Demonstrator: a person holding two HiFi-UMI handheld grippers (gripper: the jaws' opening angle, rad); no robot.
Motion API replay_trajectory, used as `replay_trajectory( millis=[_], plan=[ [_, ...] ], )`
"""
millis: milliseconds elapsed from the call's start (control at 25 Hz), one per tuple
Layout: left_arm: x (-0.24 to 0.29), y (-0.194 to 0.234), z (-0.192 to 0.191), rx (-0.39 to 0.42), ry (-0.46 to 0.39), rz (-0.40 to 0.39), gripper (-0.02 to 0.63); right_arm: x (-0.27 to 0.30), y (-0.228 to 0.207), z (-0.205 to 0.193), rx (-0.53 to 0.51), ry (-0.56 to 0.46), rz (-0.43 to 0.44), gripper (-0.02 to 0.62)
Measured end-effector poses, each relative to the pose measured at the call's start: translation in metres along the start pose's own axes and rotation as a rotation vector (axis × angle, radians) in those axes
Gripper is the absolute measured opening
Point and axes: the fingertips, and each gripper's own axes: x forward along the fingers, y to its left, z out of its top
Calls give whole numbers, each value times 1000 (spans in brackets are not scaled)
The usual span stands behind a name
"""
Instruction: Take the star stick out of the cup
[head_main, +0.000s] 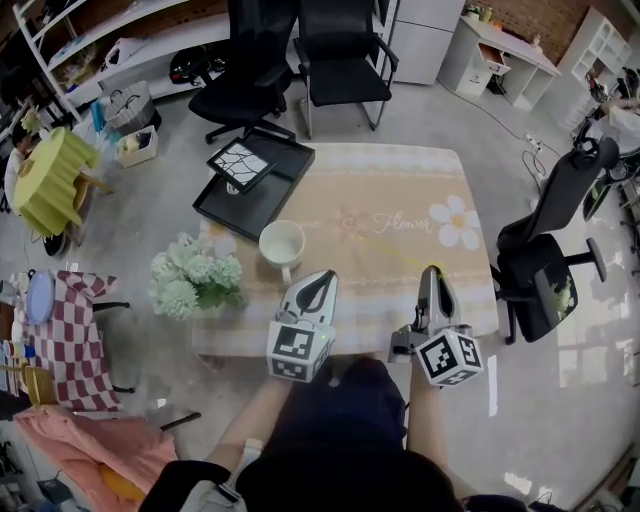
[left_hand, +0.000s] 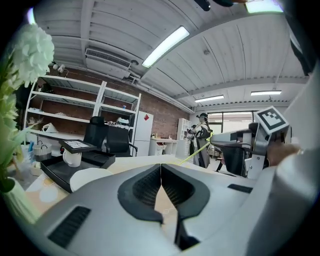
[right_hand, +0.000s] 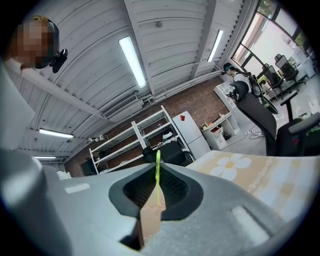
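I am pinching the thin green star stick in my right gripper's closed jaws, right of centre, apart from the white cup on the tabletop. My left gripper is hovering just below the cup, jaws together and empty.

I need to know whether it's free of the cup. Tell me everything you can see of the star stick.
The star stick is a thin, straight, yellow-green rod, plastic by its look. The right gripper has its fingers shut on it, and it pokes out past their tips, roughly level above the tablecloth. It is clear of the white cup and touches nothing else. Its star cannot be made out.
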Motion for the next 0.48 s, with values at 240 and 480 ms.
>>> replay_trajectory(
  millis=[240,480],
  plan=[
    [10,-7,-7,-2,21,-23,11,-9,-20,-10,-9,28,-49,15],
    [16,-10,-6,-15,23,-37,11,-9,-22,-18,-30,58,-56,15]
  ],
)
